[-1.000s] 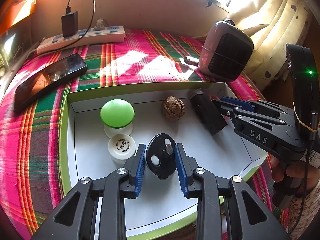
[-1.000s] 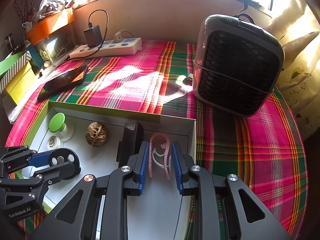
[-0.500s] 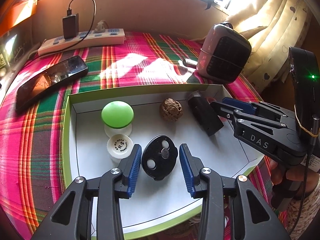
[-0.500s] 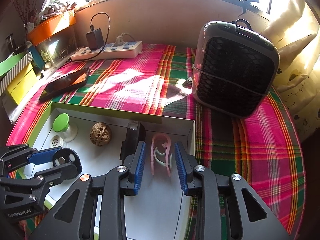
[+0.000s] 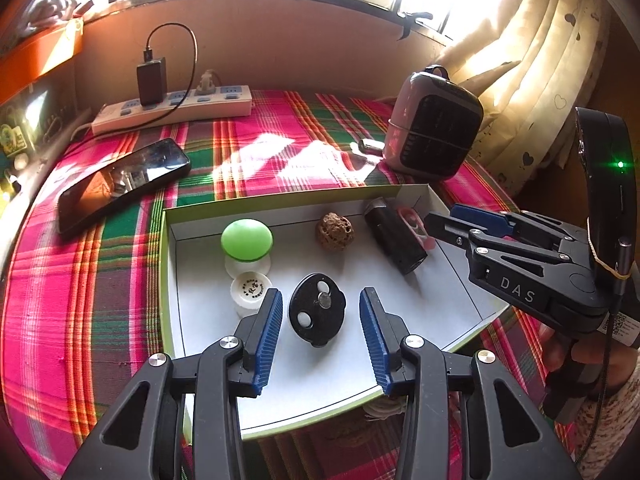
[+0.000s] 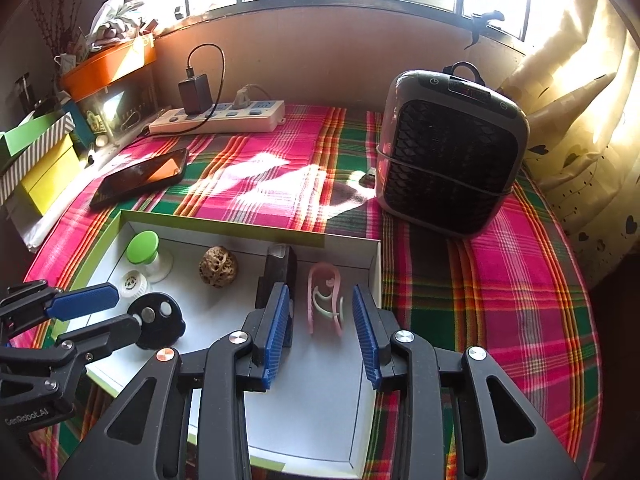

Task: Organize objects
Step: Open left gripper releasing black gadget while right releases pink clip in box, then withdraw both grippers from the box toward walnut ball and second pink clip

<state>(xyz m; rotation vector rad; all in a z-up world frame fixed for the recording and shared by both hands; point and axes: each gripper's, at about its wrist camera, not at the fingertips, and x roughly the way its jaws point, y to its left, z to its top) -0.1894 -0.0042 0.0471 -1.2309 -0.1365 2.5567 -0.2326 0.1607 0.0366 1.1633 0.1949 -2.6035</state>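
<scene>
A white box with green rim [image 5: 172, 216] [image 6: 352, 252] sits on the plaid cloth. In it lie a black oval disc [image 5: 317, 309] [image 6: 158, 320], a white cap [image 5: 250, 289], a green-topped knob [image 5: 247, 240] [image 6: 143, 245], a walnut [image 5: 334, 230] [image 6: 218, 266], a black block [image 5: 394, 236] [image 6: 278, 272] and a pink clip [image 6: 325, 296] [image 5: 416, 229]. My left gripper [image 5: 320, 316] is open, its pads on either side of the disc, apart from it. My right gripper [image 6: 321, 322] is open, raised just behind the pink clip.
A phone [image 5: 120, 182] [image 6: 142, 176] lies left of the box. A power strip with charger [image 5: 172, 108] [image 6: 218, 117] runs along the back wall. A small heater [image 5: 434, 136] [image 6: 448, 152] stands at the right. Boxes [image 6: 40, 160] are stacked at far left.
Both grippers opened and drew back and up. The left let go of the black disc, the right let go of the pink clip; both objects now rest in the box.
</scene>
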